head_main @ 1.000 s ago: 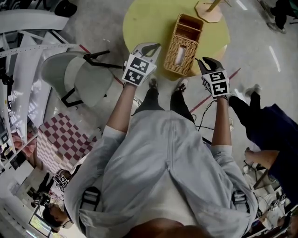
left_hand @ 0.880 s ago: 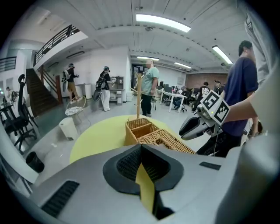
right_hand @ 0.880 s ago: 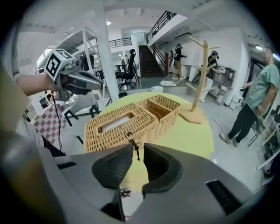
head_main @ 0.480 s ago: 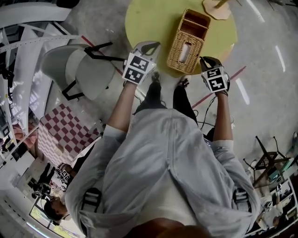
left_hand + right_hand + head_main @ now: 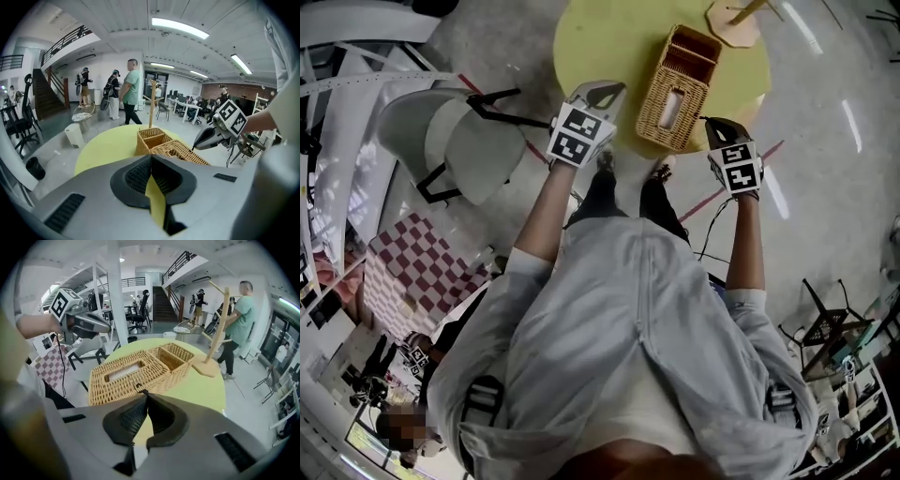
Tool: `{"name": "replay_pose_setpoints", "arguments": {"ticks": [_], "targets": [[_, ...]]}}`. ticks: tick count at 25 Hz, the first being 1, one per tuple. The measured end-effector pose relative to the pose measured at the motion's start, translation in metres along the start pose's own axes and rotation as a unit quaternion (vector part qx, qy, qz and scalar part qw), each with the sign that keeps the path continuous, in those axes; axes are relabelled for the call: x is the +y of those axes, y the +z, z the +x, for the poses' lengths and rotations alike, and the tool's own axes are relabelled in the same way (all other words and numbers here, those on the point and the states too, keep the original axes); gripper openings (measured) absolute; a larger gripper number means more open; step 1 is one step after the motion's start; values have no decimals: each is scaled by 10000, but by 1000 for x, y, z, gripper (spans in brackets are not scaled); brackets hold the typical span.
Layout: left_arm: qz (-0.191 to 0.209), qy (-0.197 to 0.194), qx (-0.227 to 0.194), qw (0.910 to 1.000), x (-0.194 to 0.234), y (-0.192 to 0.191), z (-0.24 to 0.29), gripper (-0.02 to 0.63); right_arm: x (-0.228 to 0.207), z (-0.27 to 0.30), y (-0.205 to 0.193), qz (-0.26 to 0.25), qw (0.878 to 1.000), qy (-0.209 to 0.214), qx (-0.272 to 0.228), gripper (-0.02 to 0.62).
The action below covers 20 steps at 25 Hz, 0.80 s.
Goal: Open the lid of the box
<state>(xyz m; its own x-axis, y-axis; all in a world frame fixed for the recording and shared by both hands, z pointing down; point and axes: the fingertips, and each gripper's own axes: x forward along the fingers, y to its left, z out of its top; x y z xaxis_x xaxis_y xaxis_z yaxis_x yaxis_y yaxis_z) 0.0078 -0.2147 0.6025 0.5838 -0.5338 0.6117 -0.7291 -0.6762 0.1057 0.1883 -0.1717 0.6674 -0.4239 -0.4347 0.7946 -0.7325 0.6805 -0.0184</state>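
Observation:
A wicker box point(image 5: 678, 89) lies on the round yellow table point(image 5: 609, 37), its slotted lid point(image 5: 126, 371) down and an open compartment at its far end. My left gripper point(image 5: 614, 90) hovers to the left of the box's near end, jaws together and nothing held, and it also shows in the right gripper view point(image 5: 107, 326). My right gripper point(image 5: 705, 120) is at the box's near right side, jaws shut. Its tips point(image 5: 146, 393) are right at a small dark loop point(image 5: 140, 388) on the lid's edge. In the left gripper view the box point(image 5: 176, 151) lies just beyond the tips point(image 5: 151, 156).
A wooden stand with a flat base point(image 5: 733, 19) is on the table beyond the box. A grey chair point(image 5: 455, 150) stands to the left of the table, and a checkered cloth point(image 5: 417, 272) lies nearer. Several people stand in the hall behind point(image 5: 131, 91).
Both grippers have stayed beside the box's near end, with only small shifts. A person in dark clothes at the right a second ago is gone from view.

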Motion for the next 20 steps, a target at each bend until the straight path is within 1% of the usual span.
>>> {"name": "replay_pose_setpoints", "arguments": {"ticks": [6, 12, 20], "targets": [[32, 53, -244, 9997, 9, 17, -21, 29, 10, -13, 31, -55, 9998, -106, -127, 25], [130, 131, -545, 9983, 26, 39, -47, 29, 17, -28, 73, -215, 9989, -199, -354, 25], [192, 105, -646, 9977, 50, 39, -65, 29, 38, -32, 137, -267, 9965, -192, -768, 25]]}}
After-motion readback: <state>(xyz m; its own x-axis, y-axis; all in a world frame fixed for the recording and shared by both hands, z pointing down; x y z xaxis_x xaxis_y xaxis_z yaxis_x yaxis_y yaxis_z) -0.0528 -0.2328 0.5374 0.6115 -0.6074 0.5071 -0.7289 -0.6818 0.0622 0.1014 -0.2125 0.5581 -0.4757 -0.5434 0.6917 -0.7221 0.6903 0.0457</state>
